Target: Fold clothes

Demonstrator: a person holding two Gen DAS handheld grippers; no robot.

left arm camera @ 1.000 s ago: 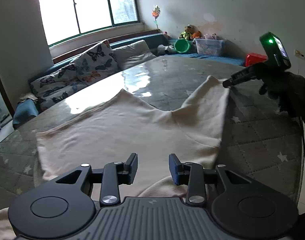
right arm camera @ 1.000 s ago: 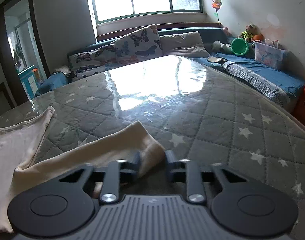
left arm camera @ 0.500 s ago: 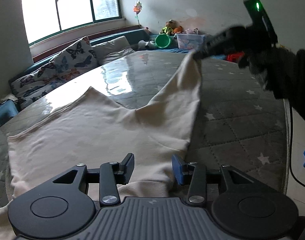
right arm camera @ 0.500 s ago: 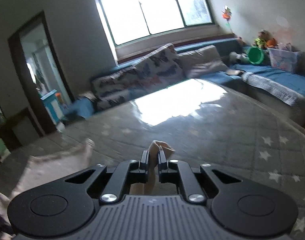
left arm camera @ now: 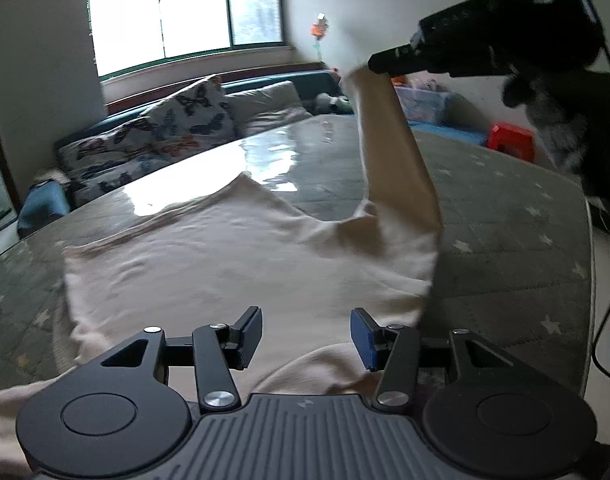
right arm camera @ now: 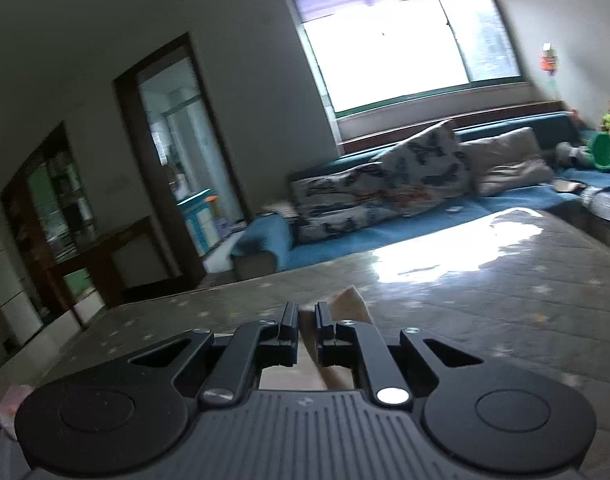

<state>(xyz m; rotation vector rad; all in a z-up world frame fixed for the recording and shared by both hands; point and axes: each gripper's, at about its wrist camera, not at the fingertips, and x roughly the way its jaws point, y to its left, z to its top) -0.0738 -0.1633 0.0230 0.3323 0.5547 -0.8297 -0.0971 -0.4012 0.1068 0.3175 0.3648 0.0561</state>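
A cream garment lies spread on the grey quilted star-pattern table. My left gripper is open, low over the garment's near edge, holding nothing. My right gripper is shut on the end of the garment's sleeve. In the left wrist view it holds the sleeve lifted high above the table's right side, the cloth hanging down to the garment's body.
A blue sofa with butterfly cushions runs behind the table under the window. A red stool and a toy bin stand at the right. A doorway opens at the left in the right wrist view.
My right gripper closed on the sleeve end and has lifted it up and toward the left over the garment. My left gripper stays open near the garment's near edge.
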